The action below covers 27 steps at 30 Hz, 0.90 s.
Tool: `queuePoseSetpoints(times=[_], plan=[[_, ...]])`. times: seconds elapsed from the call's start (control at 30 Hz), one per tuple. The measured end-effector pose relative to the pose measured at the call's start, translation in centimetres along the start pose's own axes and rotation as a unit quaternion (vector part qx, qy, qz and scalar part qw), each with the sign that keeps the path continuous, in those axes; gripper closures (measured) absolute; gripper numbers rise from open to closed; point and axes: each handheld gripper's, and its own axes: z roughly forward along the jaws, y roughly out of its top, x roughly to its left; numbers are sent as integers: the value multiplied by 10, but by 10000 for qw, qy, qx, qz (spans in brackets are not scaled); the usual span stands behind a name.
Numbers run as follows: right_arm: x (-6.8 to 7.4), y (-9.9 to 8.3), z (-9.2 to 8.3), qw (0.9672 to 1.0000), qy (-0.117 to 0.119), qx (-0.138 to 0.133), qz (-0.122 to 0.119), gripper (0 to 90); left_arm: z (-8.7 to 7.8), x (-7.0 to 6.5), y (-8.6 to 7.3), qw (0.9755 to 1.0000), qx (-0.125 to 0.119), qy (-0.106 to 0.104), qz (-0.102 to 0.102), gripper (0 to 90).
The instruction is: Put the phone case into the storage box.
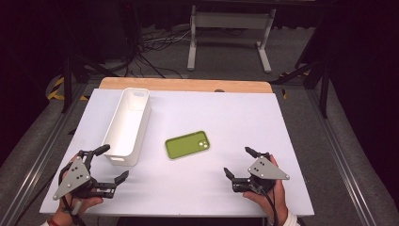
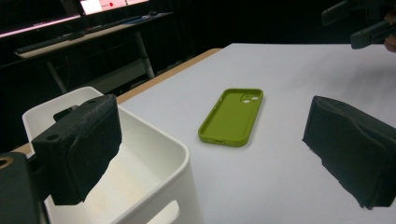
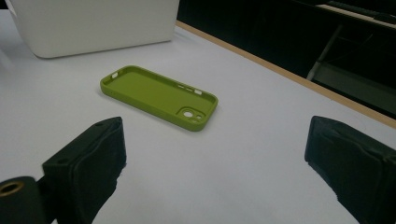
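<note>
Tongs held by a person, one in each hand, rest low over a white table [image 1: 244, 117] with nothing gripped. Left gripper [image 1: 110, 164] has its jaws spread wide apart, one jaw hovering at the near end of a long white bin [image 1: 128, 123] just ahead of it. Right gripper [image 1: 238, 162] also stands wide apart and empty. Between the two, a little farther out on the tabletop, lies a green phone case [image 1: 187, 144], hollow side up, camera cutout toward the right gripper, apart from both tongs and beside the bin.
</note>
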Motion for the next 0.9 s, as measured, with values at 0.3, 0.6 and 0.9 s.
queuePoseSetpoints(times=[0.3, 0.6, 0.9], plan=[[-4, 0, 6, 9997, 41, 246, 43, 64, 5, -2, 0, 9999, -13, -101, -114, 43], [-8, 7, 15, 9986, 202, 474, 85, 77, 4, -4, -2, 9999, 31, -107, -109, 42], [-18, 26, 24, 9980, 170, 573, 194, 79, 6, -1, -5, 9999, 96, -85, -34, 40]])
